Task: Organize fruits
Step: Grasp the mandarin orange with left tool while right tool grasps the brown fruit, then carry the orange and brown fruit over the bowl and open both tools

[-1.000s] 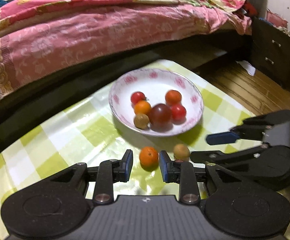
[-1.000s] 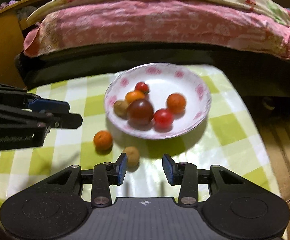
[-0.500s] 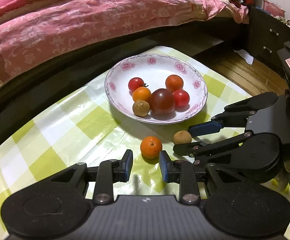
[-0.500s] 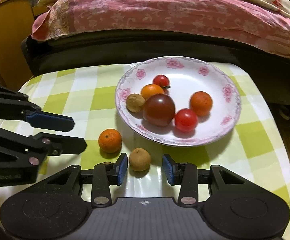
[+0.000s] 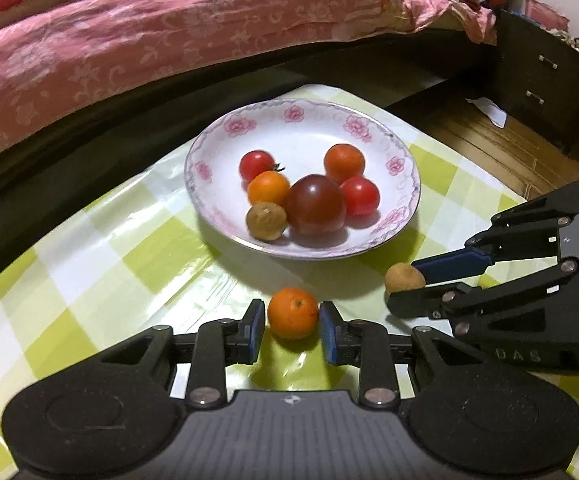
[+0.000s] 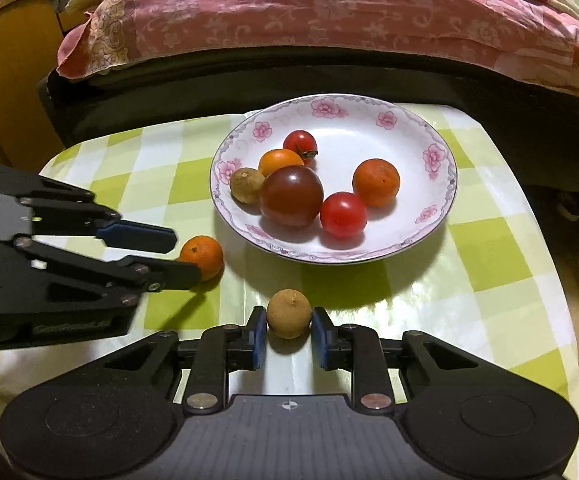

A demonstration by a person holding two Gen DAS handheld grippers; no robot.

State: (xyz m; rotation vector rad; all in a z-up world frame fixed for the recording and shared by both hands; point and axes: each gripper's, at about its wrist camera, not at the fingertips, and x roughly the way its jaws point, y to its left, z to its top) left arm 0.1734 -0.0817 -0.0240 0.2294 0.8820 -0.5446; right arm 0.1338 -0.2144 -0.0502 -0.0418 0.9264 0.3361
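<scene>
A white floral plate (image 5: pixel 403 196) (image 6: pixel 441 184) on the green-checked tablecloth holds several fruits: red tomatoes, small oranges, a dark tomato and a brown longan. A small orange (image 5: pixel 292 312) (image 6: pixel 202 256) lies on the cloth between the fingers of my left gripper (image 5: pixel 292 326), which is open with small gaps on both sides. A brown longan (image 6: pixel 288 313) (image 5: pixel 404 278) lies between the fingers of my right gripper (image 6: pixel 288 334), open, pads close to it. Each gripper shows in the other's view: the left (image 6: pixel 169 256), the right (image 5: pixel 409 286).
A bed with a pink floral quilt (image 5: pixel 169 36) (image 6: pixel 329 12) runs behind the table. A dark nightstand (image 5: pixel 545 72) stands at the right, a wooden cabinet (image 6: pixel 5 80) at the left. The table edge drops to wooden floor (image 5: pixel 501 148) at the right.
Both grippers have moved forward: the orange now sits between the left fingers and the longan between the right fingers. Finger openings look unchanged.
</scene>
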